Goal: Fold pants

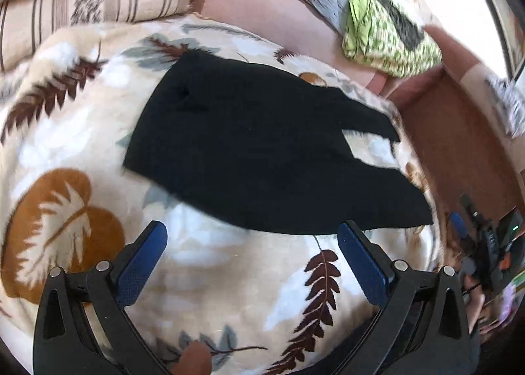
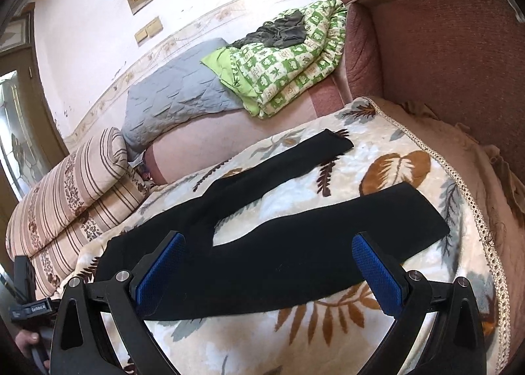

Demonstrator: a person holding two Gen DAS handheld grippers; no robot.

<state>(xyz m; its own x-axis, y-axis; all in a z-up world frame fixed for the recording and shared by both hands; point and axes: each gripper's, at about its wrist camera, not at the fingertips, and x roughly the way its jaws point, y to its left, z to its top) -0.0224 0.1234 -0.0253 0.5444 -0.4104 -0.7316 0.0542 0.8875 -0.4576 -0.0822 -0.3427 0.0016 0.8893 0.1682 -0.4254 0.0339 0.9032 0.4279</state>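
The pants (image 2: pixel 262 243) lie flat on the blanket (image 2: pixel 410 165), legs apart — ready for folding; the left gripper (image 1: pixel 252 243) and right gripper (image 2: pixel 267 257) hover open, holding nothing.

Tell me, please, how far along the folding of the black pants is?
Barely begun. Done: the black pants lie spread flat on the leaf-print blanket, legs apart. In hand: nothing; the left claw and right claw are both open above them. Left: every fold.
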